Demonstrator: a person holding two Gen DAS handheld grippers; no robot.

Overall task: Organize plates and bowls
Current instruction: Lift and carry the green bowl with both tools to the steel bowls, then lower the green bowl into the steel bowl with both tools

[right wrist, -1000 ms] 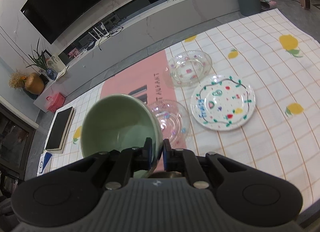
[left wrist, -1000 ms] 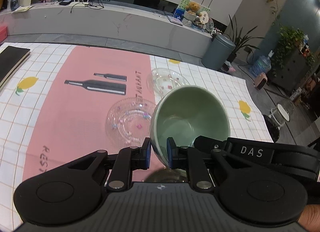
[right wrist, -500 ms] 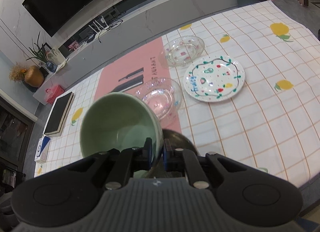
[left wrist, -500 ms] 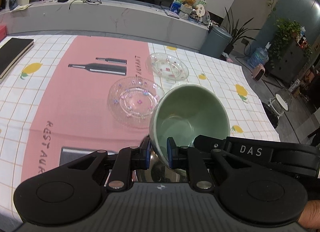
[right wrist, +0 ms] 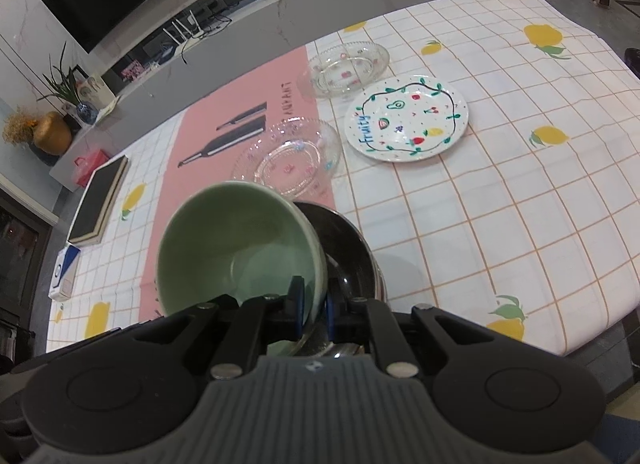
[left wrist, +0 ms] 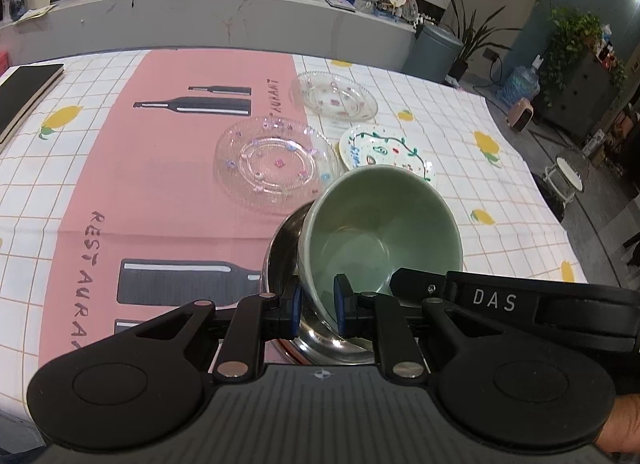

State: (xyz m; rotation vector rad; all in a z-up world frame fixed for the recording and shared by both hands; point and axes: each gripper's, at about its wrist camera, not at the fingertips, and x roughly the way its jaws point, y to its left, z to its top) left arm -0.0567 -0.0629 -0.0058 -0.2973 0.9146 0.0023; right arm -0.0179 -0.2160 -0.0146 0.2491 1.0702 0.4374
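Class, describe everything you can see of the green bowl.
The green bowl is pale, glossy, ceramic-looking, deep, round and empty. It hangs tilted, its opening facing the cameras. The left claw and right claw pinch opposite sides of its rim. It sits above a steel bowl on the tablecloth; contact is unclear.

Counter (right wrist: 520,192) covered by a white grid cloth with lemon prints and a pink centre strip printed with bottles. On it: steel bowl (right wrist: 352,248) at the near edge; clear glass plate (left wrist: 276,162) with flower dots just beyond it on the pink strip; white painted plate (right wrist: 408,118) marked "fruity" close beside that; second clear glass dish (right wrist: 348,66) farther back. Black book (right wrist: 100,200) lies at the far left edge, a small blue-white box (right wrist: 64,278) near it.
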